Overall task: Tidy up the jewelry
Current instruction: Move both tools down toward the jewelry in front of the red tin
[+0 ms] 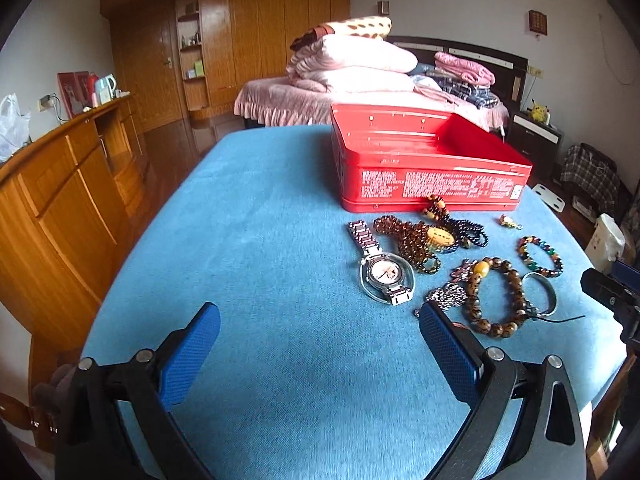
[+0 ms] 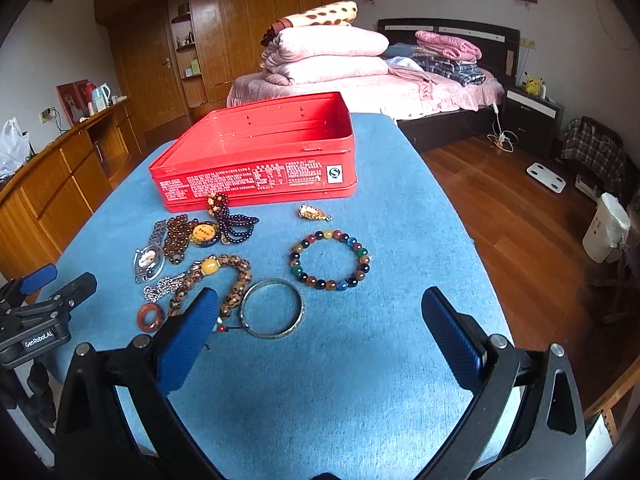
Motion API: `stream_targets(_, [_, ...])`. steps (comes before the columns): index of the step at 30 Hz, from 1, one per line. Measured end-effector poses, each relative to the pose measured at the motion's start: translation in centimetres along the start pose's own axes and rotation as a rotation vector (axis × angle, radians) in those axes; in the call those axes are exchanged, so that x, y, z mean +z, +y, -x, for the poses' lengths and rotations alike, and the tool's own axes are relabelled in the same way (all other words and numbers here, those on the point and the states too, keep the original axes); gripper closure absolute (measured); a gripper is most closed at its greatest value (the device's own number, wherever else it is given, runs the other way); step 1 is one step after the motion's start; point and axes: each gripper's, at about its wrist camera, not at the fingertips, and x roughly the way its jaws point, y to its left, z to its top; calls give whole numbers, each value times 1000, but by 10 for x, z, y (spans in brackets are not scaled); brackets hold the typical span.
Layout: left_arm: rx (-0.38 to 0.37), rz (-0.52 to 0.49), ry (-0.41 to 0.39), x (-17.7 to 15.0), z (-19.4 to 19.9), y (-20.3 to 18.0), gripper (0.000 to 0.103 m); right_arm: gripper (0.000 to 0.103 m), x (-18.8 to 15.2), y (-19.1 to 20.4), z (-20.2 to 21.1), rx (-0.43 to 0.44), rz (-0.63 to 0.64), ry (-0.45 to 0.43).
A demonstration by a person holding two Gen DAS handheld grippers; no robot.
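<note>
Reaching with both grippers, left [image 1: 320, 344] and right [image 2: 320, 328], spread wide and empty, you risk snagging. At ten o'clock of the bangle [image 2: 272, 307], the beads [image 2: 236, 276] tangle with a chain [image 2: 164, 286].

Black frames, blue textured jaws

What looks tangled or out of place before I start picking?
The amber bead strand, dark bead strand and watch lie heaped together by the red tin, overlapping. The tin itself looks empty. Nothing appears broken or spilled.
</note>
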Motion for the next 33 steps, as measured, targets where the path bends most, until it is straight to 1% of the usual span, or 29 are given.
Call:
stream_targets(5, [-7, 9, 55, 8, -27, 0, 6, 5, 9, -7, -23, 6, -4, 41])
stream_targets(10, [-28, 17, 81, 17, -40, -3, 6, 5, 22, -15, -40, 29, -24, 83])
stream_targets(13, [-47, 26, 98, 24, -46, -4, 6, 5, 27, -16, -48, 19, -3, 110])
stream_targets(17, [-54, 24, 125, 33, -55, -8, 6, 5, 34, -16, -64, 3, 15, 174])
stream_targets(22, [-56, 11, 160, 37, -66, -13, 6, 5, 37, -22, -84, 10, -23, 250])
stream_targets(24, [-47, 5, 185, 38, -73, -16, 6, 4, 37, -19, -87, -5, -10, 258])
stream_targets(28, [-55, 5, 226, 38, -82, -16, 6, 4, 37, -13, -91, -40, 13, 278])
stream_targets(33, [-86, 25, 261, 40, -87, -11, 6, 5, 37, -12, -92, -51, 45, 287])
